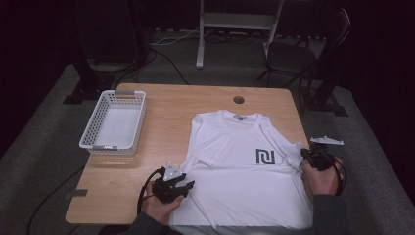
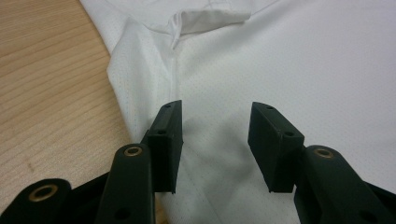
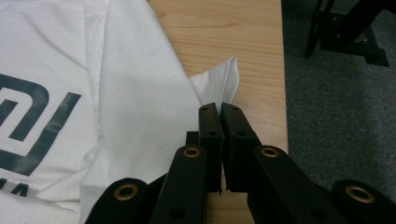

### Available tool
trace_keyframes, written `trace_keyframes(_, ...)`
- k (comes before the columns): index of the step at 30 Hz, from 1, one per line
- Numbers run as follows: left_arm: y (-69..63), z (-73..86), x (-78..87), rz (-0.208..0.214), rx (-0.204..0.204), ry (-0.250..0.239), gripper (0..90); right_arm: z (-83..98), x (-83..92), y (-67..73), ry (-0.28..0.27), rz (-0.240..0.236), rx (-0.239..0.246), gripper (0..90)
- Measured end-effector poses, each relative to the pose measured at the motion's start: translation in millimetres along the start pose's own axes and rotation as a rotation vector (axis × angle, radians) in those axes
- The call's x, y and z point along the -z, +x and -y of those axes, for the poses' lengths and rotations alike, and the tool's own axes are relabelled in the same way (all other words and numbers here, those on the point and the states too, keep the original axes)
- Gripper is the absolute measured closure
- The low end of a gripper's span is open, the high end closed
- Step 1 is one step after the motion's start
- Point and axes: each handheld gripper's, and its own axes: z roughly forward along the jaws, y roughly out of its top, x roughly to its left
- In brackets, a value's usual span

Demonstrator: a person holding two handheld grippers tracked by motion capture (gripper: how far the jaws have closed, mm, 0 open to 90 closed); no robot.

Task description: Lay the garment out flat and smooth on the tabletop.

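One white shirt [image 1: 240, 171] lies face up on the table [image 1: 161, 105], collar at the far side, hem hanging over the near edge, its dark logo [image 1: 265, 156] right of centre. The step in hand looks like getting hold of both sides before a fold or lift.

The right gripper [image 1: 307, 155] is pinched tight on the tip of the right sleeve [image 3: 219, 81], the cloth peaking up out of its closed jaws at the right edge of the table. The left gripper [image 1: 186, 185] sits over the shirt's left side near the hem, jaws well apart with nothing pressed between them; in the left gripper view the fabric lies flat beneath the gap, just inside the side edge and below the left sleeve [image 2: 212, 16].

The next move, as I judge it, calls for the left jaws to come down onto the cloth and close on a fold of it, taking the top layer without pushing it into wrinkles.

Counted: one shirt, one white basket [image 1: 113, 122] at the far left, two grippers, one table
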Motion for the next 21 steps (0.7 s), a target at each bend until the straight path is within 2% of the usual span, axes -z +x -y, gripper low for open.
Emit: trace_keyframes(21,-0.2,0.0,0.0,0.002,0.003,0.000,55.1,14.4,11.0,-29.5,-0.008,0.046,-0.070,87.5)
